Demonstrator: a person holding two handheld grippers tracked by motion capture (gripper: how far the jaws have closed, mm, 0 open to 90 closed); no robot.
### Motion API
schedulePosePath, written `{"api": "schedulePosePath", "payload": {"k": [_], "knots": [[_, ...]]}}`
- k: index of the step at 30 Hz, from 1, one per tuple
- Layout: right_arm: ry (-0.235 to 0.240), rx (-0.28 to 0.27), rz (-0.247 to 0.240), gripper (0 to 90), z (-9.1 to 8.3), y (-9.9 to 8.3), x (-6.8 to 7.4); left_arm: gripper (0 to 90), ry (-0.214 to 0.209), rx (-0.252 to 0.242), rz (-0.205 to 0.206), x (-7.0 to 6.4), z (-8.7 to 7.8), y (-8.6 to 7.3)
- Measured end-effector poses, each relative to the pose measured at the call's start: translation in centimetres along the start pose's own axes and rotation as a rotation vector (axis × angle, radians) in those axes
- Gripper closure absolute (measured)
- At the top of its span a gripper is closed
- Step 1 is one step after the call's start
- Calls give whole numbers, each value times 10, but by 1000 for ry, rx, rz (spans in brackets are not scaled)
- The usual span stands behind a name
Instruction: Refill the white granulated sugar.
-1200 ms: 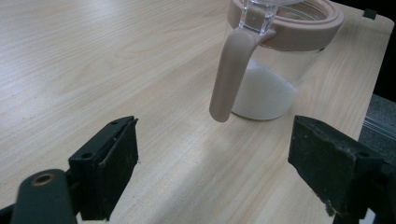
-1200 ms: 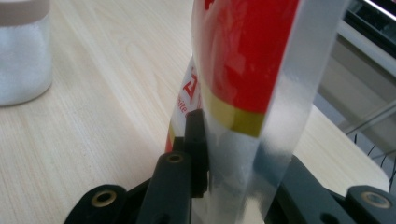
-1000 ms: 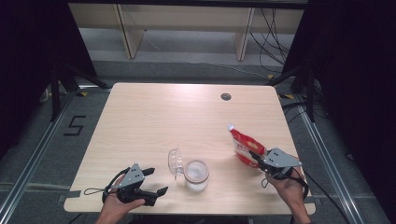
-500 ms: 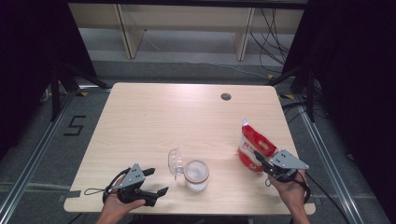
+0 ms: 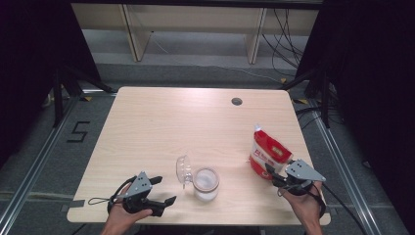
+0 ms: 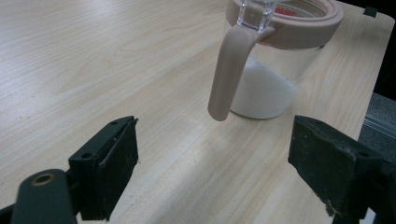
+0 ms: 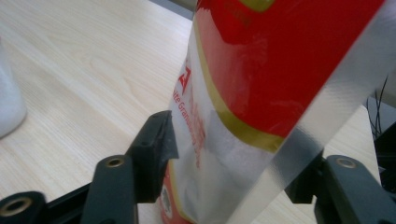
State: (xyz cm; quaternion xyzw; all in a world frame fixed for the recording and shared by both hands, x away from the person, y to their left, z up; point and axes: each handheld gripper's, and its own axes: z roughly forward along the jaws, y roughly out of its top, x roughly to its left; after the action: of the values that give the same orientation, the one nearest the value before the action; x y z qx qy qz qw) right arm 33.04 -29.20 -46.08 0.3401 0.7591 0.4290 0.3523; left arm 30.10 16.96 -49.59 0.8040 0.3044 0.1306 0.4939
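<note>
Right gripper [image 5: 275, 177] jaws clamp glossy red-white plastic pouch [image 5: 266, 152], 3 o'clock of clear round jar [image 5: 206, 183]; left gripper [image 5: 164, 191] jaws wide; woodgrain worktop [image 5: 166, 122].

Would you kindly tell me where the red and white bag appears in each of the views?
High view: the red and white bag stands right of centre, at the right gripper.
Left gripper view: a red sliver beyond the jar's rim, too small to tell.
Right gripper view: bag centre, between the jaws.
Shared landmark: the jar of white grains.
</note>
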Motion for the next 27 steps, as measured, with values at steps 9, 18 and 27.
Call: {"api": "schedulePosePath", "payload": {"k": [9, 18, 27], "knots": [[-21, -12, 47, 385, -12, -1, 5, 154, 2, 4, 1, 2, -1, 1], [-21, 7, 64, 343, -17, -1, 11, 154, 4, -5, -29, 0, -1, 1], [-31, 10, 84, 303, -24, -6, 15, 154, 12, -6, -11, 2, -1, 2]]}}
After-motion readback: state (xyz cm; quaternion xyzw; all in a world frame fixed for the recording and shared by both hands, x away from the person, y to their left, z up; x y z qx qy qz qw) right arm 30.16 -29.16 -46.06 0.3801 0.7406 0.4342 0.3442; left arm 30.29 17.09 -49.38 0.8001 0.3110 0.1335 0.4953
